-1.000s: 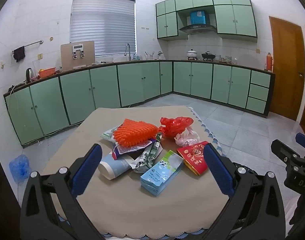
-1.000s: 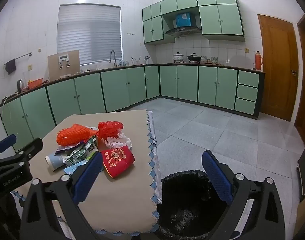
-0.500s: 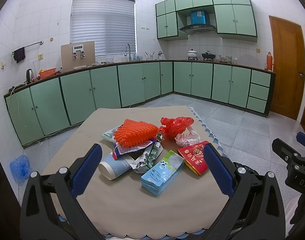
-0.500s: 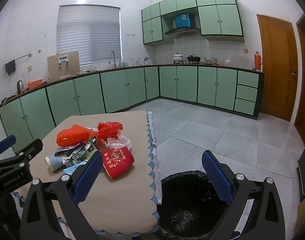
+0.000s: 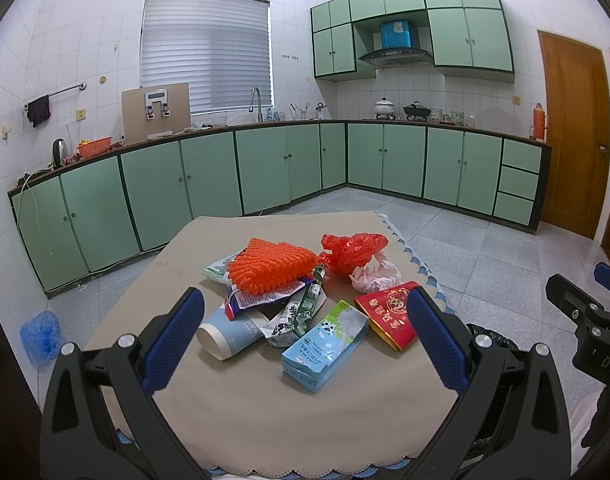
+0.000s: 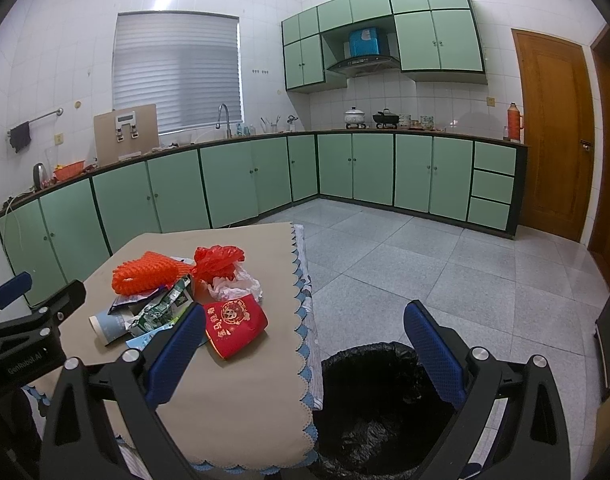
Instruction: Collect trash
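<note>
A heap of trash lies on the beige-covered table (image 5: 289, 412): an orange foam net (image 5: 271, 266), a red plastic bag (image 5: 351, 250), crumpled white tissue (image 5: 375, 276), a red packet (image 5: 389, 314), a blue milk carton (image 5: 325, 346), a paper cup (image 5: 233, 330) and green wrappers (image 5: 307, 304). My left gripper (image 5: 305, 340) is open and empty, just short of the heap. My right gripper (image 6: 305, 354) is open and empty, above the table's right edge and the black-lined trash bin (image 6: 377, 404). The red packet (image 6: 235, 326) lies by its left finger.
The bin stands on the grey tiled floor right of the table. Green cabinets (image 5: 265, 168) line the far walls. A wooden door (image 6: 553, 136) is at the right. A blue bag (image 5: 41, 334) lies on the floor at the left.
Both grippers have stayed almost still and open. Nothing on the table has moved.
</note>
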A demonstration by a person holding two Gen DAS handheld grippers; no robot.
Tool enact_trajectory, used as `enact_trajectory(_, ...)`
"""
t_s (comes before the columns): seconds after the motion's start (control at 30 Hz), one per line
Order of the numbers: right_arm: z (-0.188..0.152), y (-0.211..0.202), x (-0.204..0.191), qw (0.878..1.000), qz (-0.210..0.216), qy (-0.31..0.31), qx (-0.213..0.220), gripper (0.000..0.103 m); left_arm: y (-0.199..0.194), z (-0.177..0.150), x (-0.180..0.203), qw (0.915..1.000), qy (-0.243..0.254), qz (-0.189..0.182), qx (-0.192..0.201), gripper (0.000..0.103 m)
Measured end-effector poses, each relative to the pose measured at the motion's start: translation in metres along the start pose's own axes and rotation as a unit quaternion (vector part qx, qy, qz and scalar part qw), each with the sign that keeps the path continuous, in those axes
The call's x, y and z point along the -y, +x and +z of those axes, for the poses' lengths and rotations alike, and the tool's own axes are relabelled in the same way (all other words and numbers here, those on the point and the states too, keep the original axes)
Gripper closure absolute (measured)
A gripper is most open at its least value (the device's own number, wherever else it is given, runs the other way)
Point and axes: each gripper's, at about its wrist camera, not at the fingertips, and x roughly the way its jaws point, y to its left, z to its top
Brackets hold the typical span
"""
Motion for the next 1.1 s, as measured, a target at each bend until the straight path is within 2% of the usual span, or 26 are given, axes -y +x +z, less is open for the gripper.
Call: enact_trajectory(1.1,0.0024,-0.0023,0.0015,1.000,0.000,0.003,0.003,0.006,0.0051,-0.0042,0.0017,1.0000,0.003,0.000,-0.005,0.005)
